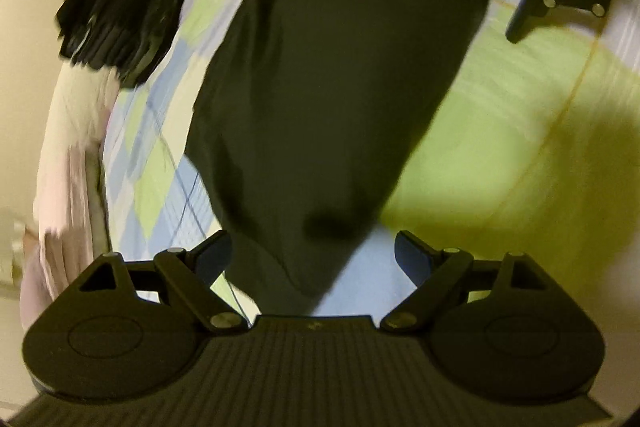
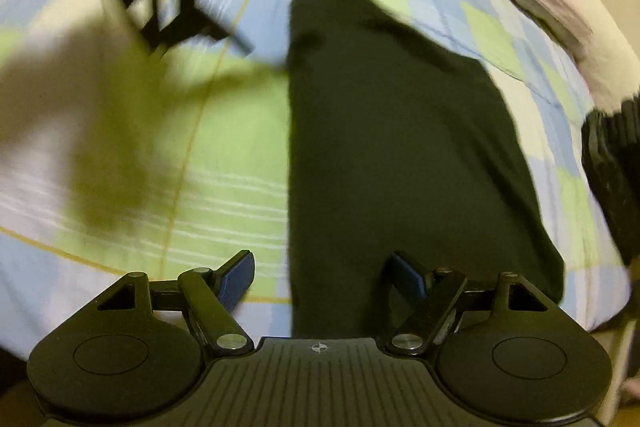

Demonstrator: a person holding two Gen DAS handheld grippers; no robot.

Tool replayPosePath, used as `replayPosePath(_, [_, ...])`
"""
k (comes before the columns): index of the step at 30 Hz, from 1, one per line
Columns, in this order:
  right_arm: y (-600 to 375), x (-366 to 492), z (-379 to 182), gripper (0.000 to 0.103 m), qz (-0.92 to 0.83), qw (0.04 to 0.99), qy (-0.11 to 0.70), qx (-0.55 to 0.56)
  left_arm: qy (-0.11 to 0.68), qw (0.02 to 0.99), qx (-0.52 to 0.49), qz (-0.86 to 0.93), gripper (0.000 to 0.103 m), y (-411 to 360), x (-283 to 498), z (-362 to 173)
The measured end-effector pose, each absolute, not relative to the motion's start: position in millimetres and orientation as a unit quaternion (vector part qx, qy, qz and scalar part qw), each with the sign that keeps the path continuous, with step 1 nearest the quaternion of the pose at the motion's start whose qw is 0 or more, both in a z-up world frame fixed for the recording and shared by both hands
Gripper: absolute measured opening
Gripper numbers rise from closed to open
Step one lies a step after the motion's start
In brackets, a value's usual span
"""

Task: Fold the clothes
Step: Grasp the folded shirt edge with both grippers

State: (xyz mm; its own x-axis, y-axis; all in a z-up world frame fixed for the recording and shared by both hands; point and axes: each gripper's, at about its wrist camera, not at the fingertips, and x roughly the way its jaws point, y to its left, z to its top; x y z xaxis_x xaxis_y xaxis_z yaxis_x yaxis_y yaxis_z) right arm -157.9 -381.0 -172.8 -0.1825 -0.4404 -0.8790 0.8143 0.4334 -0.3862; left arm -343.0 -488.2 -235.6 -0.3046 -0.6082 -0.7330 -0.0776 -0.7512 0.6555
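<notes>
Garment (image 1: 328, 99), dark, lies as a flat narrow strip on the checked bed (image 1: 500, 155). Left tongs (image 1: 314, 253) and right tongs (image 2: 320, 277) both spread, holding nothing. It could be mid-fold or just finished; blur hides more.

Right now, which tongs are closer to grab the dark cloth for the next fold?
Probably the right tongs. In the right wrist view the dark cloth already lies partly between its open fingers. The left tongs are open too, with the cloth's narrow end just ahead. Blur makes the gap hard to judge.
</notes>
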Motion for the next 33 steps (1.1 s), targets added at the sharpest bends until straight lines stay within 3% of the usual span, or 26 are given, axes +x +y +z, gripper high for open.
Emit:
replayPosePath(3, [-381.7,-163.9,-185.5,0.077,-0.532,0.606,0.575,0.138,-0.323,0.157,0.554,-0.751,0.086,-501.6,-345.7,-246.6])
replayPosePath(4, [-381.7,-169.6,-184.5,0.072,-0.541,0.602,0.571,0.139,-0.33,0.149,0.553,-0.751,0.086,-504.9,-346.8,-249.8])
replayPosePath(5, [-381.6,-176.4,-182.8,0.046,-0.546,0.6,0.566,0.144,-0.337,0.141,0.551,-0.75,0.086,-507.9,-347.9,-253.1])
replayPosePath(8, [-380.5,-195.3,-163.1,0.023,-0.549,0.617,0.539,0.164,-0.352,0.125,0.547,-0.749,0.088,-514.8,-353.9,-257.4])
replayPosePath(9, [-379.9,-200.8,-153.9,0.02,-0.551,0.621,0.532,0.167,-0.356,0.122,0.547,-0.748,0.088,-515.9,-356.7,-257.8])
replayPosePath(12, [-379.9,-215.9,-129.4,0.02,-0.56,0.619,0.523,0.173,-0.369,0.115,0.545,-0.744,0.083,-519.1,-365.1,-258.8])
replayPosePath(14, [-379.1,-222.4,-121.9,0.02,-0.558,0.618,0.525,0.175,-0.368,0.115,0.549,-0.741,0.062,-519.2,-370.7,-258.3])
replayPosePath(16, [-377.7,-224.3,-123.4,0.02,-0.55,0.62,0.532,0.176,-0.349,0.12,0.564,-0.739,0.029,-520.4,-376.6,-256.7])
replayPosePath(18, [-379.3,-224.3,-126.3,0.02,-0.547,0.621,0.531,0.183,-0.325,0.126,0.572,-0.742,0.017,-522.9,-380.4,-253.9])
replayPosePath(20, [-380.7,-224.1,-128.6,0.023,-0.547,0.621,0.526,0.194,-0.313,0.137,0.572,-0.746,0.014,-522.3,-380.2,-250.5])
replayPosePath(22, [-378.1,-223.9,-129.5,0.036,-0.555,0.612,0.524,0.204,-0.299,0.144,0.572,-0.75,0.014,-523.8,-377.6,-246.3])
replayPosePath(23, [-376.6,-221.7,-132.2,0.057,-0.56,0.602,0.534,0.197,-0.294,0.144,0.572,-0.752,0.014,-525.3,-376.8,-245.0])
replayPosePath(24, [-376.1,-221.5,-132.9,0.07,-0.561,0.598,0.54,0.19,-0.29,0.143,0.573,-0.753,0.014,-526.2,-376.3,-244.1])
replayPosePath(31, [-378.4,-234.6,-122.3,0.071,-0.542,0.603,0.566,0.147,-0.265,0.147,0.571,-0.763,0.014,-530.0,-378.1,-231.1])
replayPosePath(33, [-379.1,-238.3,-119.3,0.045,-0.536,0.604,0.574,0.135,-0.258,0.15,0.571,-0.765,0.013,-528.2,-377.5,-225.2])
